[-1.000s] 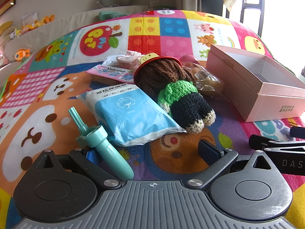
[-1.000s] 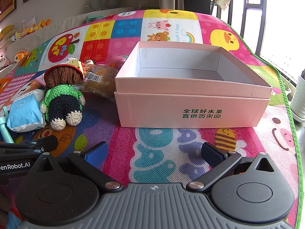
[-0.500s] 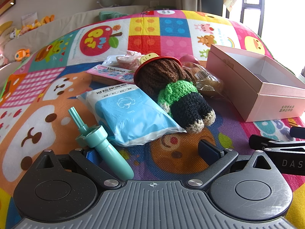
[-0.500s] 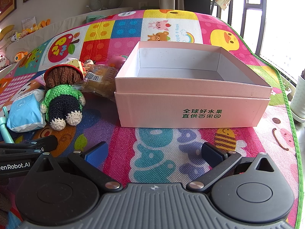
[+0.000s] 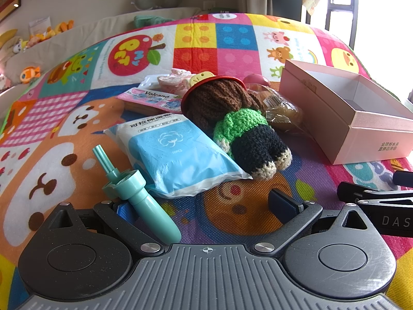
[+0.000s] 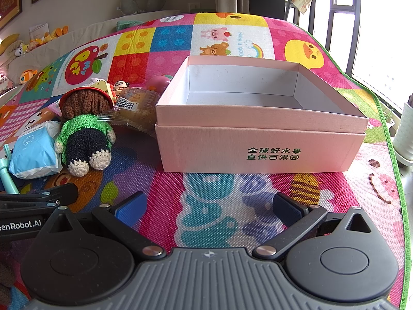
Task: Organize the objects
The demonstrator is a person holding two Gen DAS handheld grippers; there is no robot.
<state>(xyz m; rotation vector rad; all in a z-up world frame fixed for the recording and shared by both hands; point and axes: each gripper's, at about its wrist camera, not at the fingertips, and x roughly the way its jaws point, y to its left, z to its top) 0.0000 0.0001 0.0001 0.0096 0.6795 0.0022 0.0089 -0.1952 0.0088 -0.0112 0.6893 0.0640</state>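
A knitted doll (image 5: pixel 240 121) in a green top lies face down on the play mat, beside a blue wipes pack (image 5: pixel 175 152) and a teal tube (image 5: pixel 136 193). A wrapped pastry (image 5: pixel 281 108) lies behind the doll. An open pink box (image 6: pixel 258 118) stands to the right, empty inside; it also shows in the left wrist view (image 5: pixel 343 113). My left gripper (image 5: pixel 204 206) is open and low over the mat, with the teal tube against its left finger. My right gripper (image 6: pixel 206 206) is open and empty in front of the box.
A pink Volcano packet (image 5: pixel 152 98), a small pink bundle (image 5: pixel 173 80) and little figures (image 6: pixel 113 87) lie behind the doll. Stuffed toys (image 5: pixel 31 72) sit along the far left edge. A white pot (image 6: pixel 405 134) stands off the mat at right.
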